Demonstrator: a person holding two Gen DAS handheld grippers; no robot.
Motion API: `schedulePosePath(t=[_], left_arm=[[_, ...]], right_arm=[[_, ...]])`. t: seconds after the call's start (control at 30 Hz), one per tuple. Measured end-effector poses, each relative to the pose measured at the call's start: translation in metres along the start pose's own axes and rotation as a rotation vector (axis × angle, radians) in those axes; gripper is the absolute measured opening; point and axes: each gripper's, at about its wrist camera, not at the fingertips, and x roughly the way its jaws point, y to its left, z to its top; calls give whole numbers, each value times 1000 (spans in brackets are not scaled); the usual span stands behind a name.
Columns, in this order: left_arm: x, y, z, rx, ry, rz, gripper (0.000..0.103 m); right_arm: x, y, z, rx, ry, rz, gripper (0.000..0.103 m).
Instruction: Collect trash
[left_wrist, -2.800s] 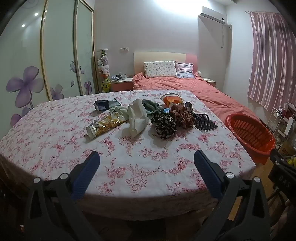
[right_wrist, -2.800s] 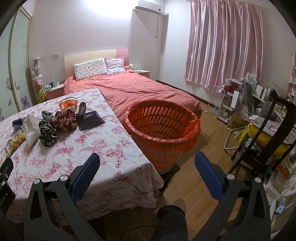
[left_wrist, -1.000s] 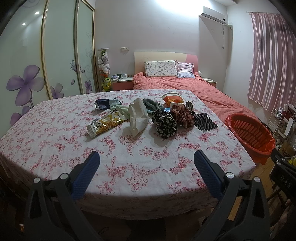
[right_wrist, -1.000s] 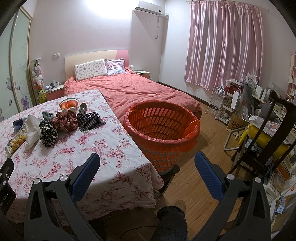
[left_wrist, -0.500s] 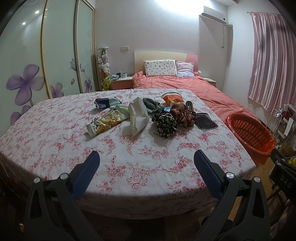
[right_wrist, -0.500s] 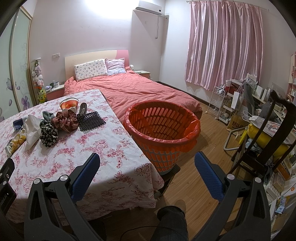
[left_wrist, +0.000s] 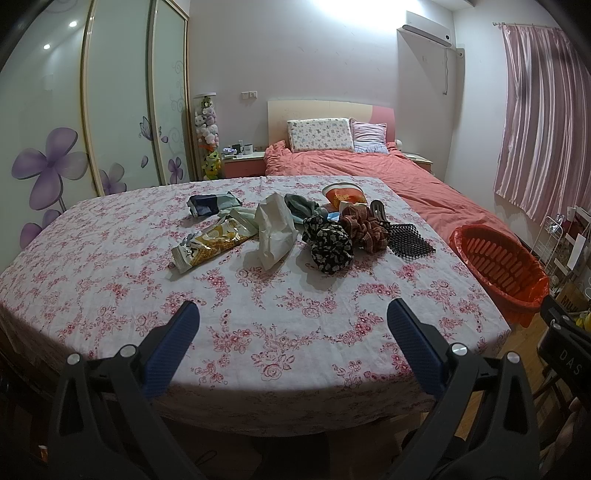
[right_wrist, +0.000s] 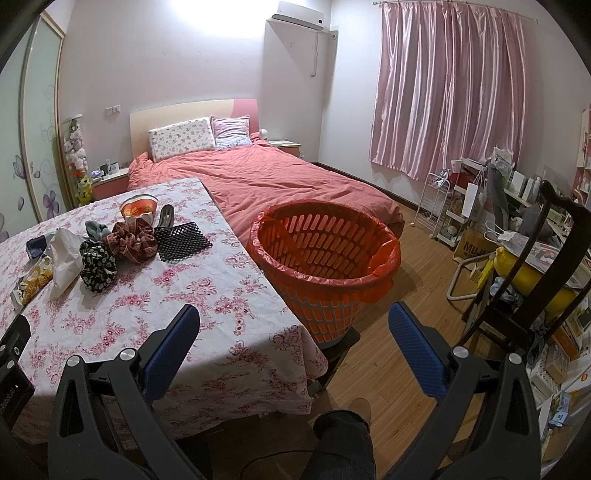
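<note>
On the floral tablecloth (left_wrist: 110, 280) lie a yellow snack wrapper (left_wrist: 212, 245), a crumpled white bag (left_wrist: 275, 229), a dark blue packet (left_wrist: 212, 203) and an orange instant-noodle cup (left_wrist: 343, 194). The wrapper (right_wrist: 31, 282), white bag (right_wrist: 64, 260) and cup (right_wrist: 138, 208) also show in the right wrist view. An orange basket (right_wrist: 325, 258) with a red liner stands on the floor right of the table; it also shows in the left wrist view (left_wrist: 498, 266). My left gripper (left_wrist: 291, 325) is open and empty over the table's near edge. My right gripper (right_wrist: 293, 325) is open and empty, near the table's corner and the basket.
Scrunchies (left_wrist: 328, 242), a green cloth (left_wrist: 301, 205), a hair clip (left_wrist: 378, 210) and a black mesh mat (left_wrist: 410, 242) lie among the trash. A bed (right_wrist: 280, 184) stands behind. A dark chair (right_wrist: 535, 280) and cluttered shelves (right_wrist: 476, 210) stand at the right. My leg (right_wrist: 343, 443) is below.
The left wrist view has shifted slightly, with the table items sitting a little lower. The right wrist view is nearly unchanged. Both grippers stay open.
</note>
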Motion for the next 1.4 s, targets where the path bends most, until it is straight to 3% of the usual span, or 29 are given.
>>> schedulePosePath(t=[0.43,0.73,1.03,1.33,1.4], left_arm=[[3,0,0,0,6,-2,99],[24,23,0,-44,38,14,99],[68,75,21,-75,71,109,99],[133,124,50,-87,152,97,99],[149,130,52,-86,182,101,99]], right_arm=[[2,2,0,-1,-2,1,101],[23,13,4,-14,9,71,101],[53,46,19,-34,76,177,101],[107,75,52,-2,164,253,100],[128,84,57,-4,200,245,95]])
